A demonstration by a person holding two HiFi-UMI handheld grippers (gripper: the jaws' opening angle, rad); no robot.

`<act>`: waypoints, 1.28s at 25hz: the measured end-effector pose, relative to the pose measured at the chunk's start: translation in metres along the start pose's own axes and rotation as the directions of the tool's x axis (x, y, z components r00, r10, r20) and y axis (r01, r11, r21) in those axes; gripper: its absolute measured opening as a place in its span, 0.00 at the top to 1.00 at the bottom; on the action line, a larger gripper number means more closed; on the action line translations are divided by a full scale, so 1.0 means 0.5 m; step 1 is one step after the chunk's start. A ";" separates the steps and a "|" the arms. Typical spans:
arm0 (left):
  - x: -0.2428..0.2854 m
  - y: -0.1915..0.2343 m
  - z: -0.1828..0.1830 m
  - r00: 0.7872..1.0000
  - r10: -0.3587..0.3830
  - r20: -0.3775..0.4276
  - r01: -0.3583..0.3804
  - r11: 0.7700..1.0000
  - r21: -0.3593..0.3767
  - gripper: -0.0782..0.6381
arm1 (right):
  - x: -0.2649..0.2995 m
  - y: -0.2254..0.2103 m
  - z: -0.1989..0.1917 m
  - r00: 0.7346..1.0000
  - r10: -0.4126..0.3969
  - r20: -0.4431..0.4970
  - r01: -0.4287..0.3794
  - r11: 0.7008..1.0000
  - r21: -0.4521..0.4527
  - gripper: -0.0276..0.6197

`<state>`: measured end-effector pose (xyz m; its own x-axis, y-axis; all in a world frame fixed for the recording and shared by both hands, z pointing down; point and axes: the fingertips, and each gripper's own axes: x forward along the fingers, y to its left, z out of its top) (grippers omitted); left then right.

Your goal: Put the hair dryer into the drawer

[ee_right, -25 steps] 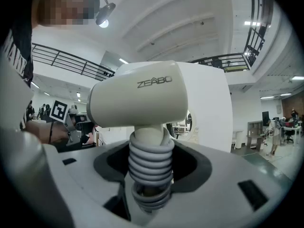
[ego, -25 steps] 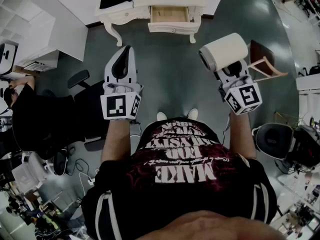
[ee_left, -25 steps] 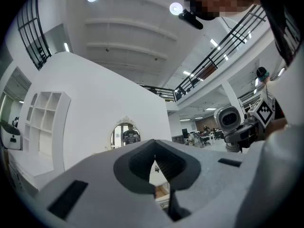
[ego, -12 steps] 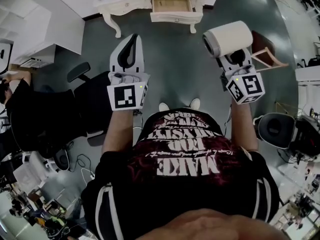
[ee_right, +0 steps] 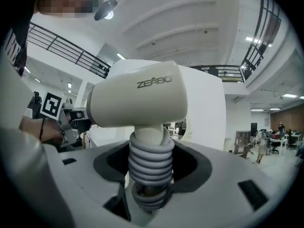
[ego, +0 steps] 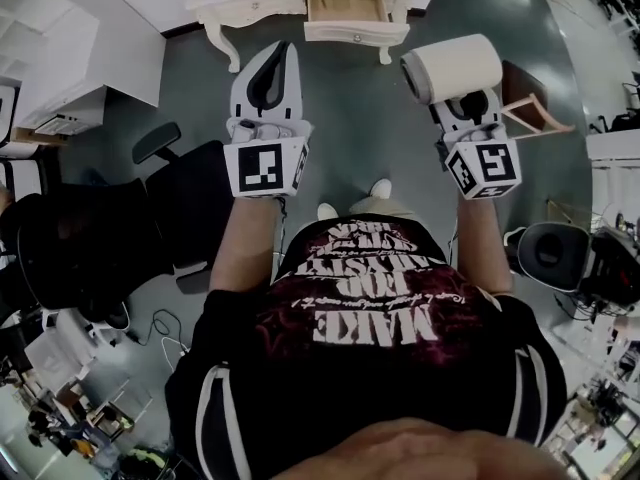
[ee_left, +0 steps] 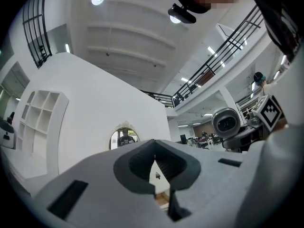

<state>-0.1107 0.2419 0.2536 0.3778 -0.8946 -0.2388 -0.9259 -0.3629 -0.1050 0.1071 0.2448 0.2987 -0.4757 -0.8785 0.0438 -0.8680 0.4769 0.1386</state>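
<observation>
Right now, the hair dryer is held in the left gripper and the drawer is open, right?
No. The hair dryer is held in the right gripper, not the left gripper, as the right gripper view shows. The drawer is open.

The hair dryer [ee_right: 142,99] bears the brand "ZEABO" in grey letters on its barrel, centre of the right gripper view. In the head view, at lower centre, the person's shirt [ego: 250,368] reads "MAKE" upside down; its other lines are unclear.
</observation>
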 end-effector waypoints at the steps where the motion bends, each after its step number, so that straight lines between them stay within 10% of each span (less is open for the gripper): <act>1: 0.004 -0.001 -0.008 1.000 0.004 -0.003 -0.004 1.000 -0.006 0.89 | 0.003 -0.004 -0.005 1.000 -0.004 -0.006 0.004 1.000 -0.007 0.59; 32: 0.275 0.017 -0.149 0.993 0.038 -0.111 -0.040 0.999 -0.018 0.89 | 0.233 -0.239 -0.090 0.991 0.121 -0.054 -0.118 0.991 0.066 0.59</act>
<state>-0.0669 0.0964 0.2917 0.3390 -0.9312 -0.1341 -0.9404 -0.3311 -0.0781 0.1618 0.0844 0.3316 -0.5692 -0.8143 0.1133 -0.8134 0.5779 0.0666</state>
